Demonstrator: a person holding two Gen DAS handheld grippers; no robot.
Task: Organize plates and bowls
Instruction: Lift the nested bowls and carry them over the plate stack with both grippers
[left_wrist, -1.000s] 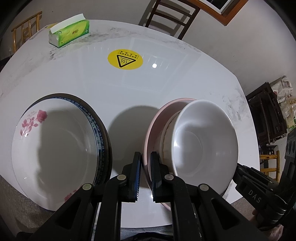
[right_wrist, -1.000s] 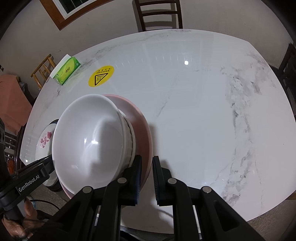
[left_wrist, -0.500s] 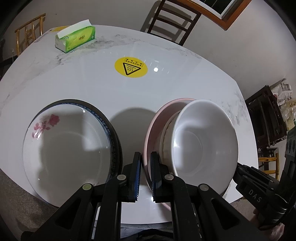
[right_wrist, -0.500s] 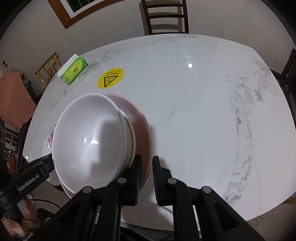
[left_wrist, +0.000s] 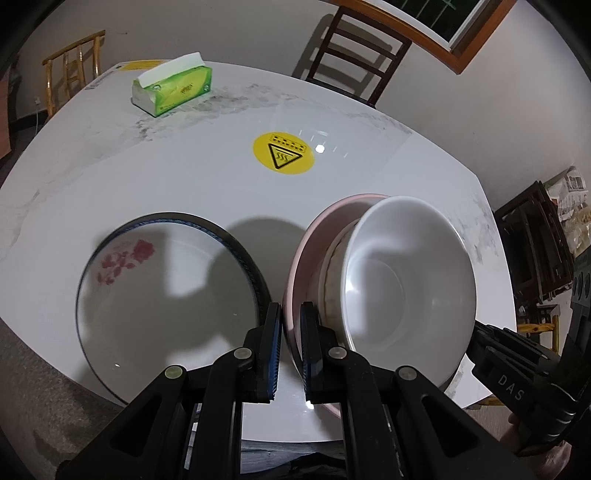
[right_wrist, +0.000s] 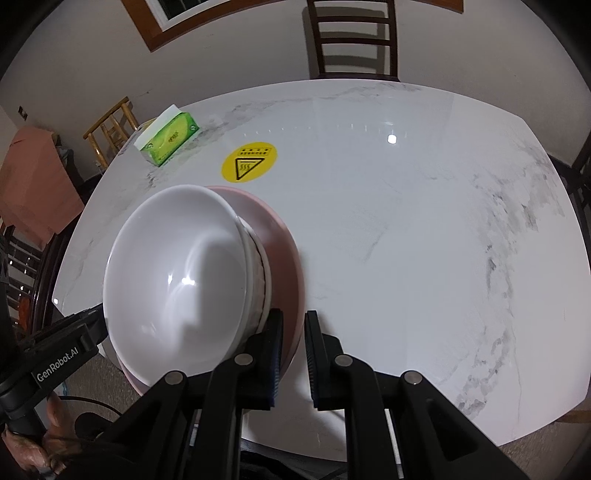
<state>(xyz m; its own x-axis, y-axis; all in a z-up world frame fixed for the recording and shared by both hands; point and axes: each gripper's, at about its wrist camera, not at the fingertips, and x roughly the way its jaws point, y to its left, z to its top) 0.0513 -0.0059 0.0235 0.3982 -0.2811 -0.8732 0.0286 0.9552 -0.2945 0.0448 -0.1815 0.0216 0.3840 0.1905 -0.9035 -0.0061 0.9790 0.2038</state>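
Note:
A pink plate (left_wrist: 307, 251) hangs above the white marble table (left_wrist: 184, 177), tilted, carrying a white bowl (left_wrist: 406, 291) nested in a second pale bowl (left_wrist: 332, 269). My left gripper (left_wrist: 290, 325) is shut on the plate's left rim. On the opposite rim of the pink plate (right_wrist: 284, 251), my right gripper (right_wrist: 293, 332) is shut; beside it I see the white bowl (right_wrist: 173, 273). A stack of plates, topped by one with red flowers (left_wrist: 166, 302), lies on the table left of the held load.
A green tissue box (left_wrist: 173, 88) and a round yellow warning sticker (left_wrist: 283, 157) are at the table's far side. A dark chair (right_wrist: 354, 40) stands behind the table, a bamboo chair (left_wrist: 74, 70) at the left. The table edge runs close below the grippers.
Both grippers rose and drew back with the pink plate and bowls; the table looks smaller, and the flower plate stack shifted toward the middle of the left wrist view.

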